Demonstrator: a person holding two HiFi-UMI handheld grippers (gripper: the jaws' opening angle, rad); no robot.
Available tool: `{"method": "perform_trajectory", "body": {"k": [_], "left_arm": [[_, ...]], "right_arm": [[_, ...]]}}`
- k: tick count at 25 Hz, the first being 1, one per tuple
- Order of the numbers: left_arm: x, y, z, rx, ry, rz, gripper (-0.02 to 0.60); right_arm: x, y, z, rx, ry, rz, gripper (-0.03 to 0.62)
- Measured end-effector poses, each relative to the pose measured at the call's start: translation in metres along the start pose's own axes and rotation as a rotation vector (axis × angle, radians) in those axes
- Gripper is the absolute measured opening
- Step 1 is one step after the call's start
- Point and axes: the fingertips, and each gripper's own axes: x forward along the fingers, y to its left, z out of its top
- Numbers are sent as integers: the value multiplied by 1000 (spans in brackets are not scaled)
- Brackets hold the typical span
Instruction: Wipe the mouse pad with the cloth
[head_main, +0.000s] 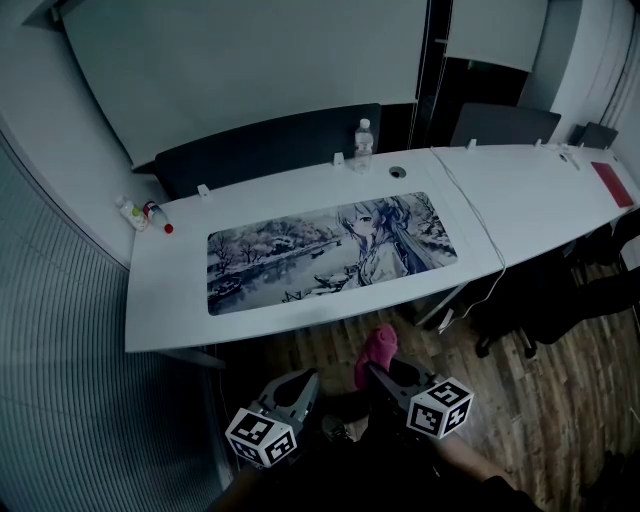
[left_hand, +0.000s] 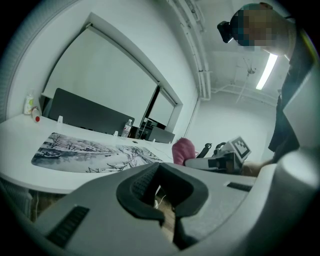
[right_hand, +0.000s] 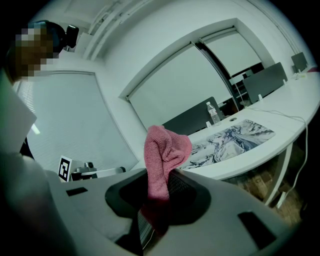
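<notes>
1. Left tongs (head_main: 297, 392): we hold them low in front of the body, below the counter (head_main: 540, 200) edge and over the wooden floor (head_main: 560, 400), aimed toward the counter. The jaws are drawn together with only a sliver of floor showing between them, and they hold nothing.
2. Right tongs (head_main: 383, 368): these sit just beside the left pair, a little nearer the counter and also below its front edge. The jaws are clamped on the pink cloth (head_main: 377, 348).
3. Cloth: it stands up from the right jaws in a bunched wad. It is in the air short of the counter's near edge and not touching the mouse pad (head_main: 330, 250).
4. Mouse pad: long, printed with a snowy scene and a drawn figure. It lies flat along the middle of the white counter, close to the front edge.
5. View differences:
   - Only the head view shows the whole counter, with a white cable (head_main: 480, 225) running across it and over the front edge, and a flat red item (head_main: 610, 183) far to the right.
   - The left gripper view shows the right tongs from the side, with their marker cube (left_hand: 240, 146) and the cloth.
   - The right gripper view shows the left pair's marker cube (right_hand: 65, 168).
6. Containers:
   - A clear water bottle (head_main: 363, 145) stands capped and upright behind the pad near the back edge. We cannot tell its contents.
   - Small bottles (head_main: 135, 213) are grouped at the left corner.
</notes>
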Motion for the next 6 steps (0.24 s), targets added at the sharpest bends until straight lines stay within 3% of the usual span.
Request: {"method": "perform_trajectory", "body": {"k": [6], "left_arm": [[1,-4,-2,0,0,-4,6]], "right_arm": [[-3,-2,-1,1,0,-3,107]]}}
